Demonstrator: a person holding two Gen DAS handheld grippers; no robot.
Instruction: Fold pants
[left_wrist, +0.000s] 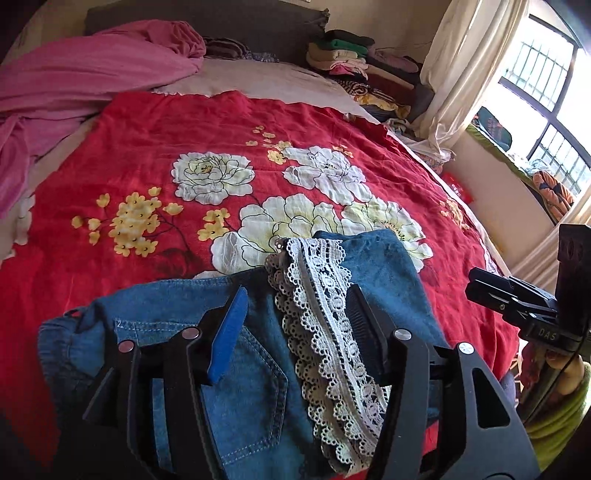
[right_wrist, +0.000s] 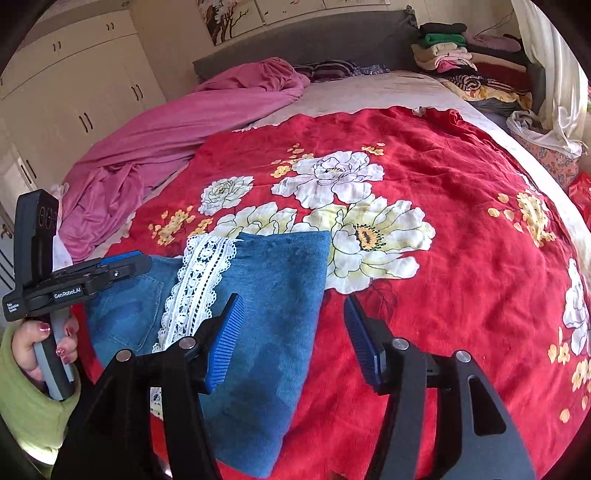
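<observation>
The blue denim pants lie folded on the red floral blanket, with a white lace trim running across them; they also show in the right wrist view. My left gripper is open just above the pants, its fingers on either side of the lace, holding nothing. My right gripper is open and empty over the right edge of the folded pants. The right gripper shows at the right of the left wrist view. The left gripper shows at the left of the right wrist view.
The red floral blanket covers the bed. A pink sheet is bunched at the back left. Stacks of folded clothes sit by the grey headboard. White wardrobes stand left, a curtained window right.
</observation>
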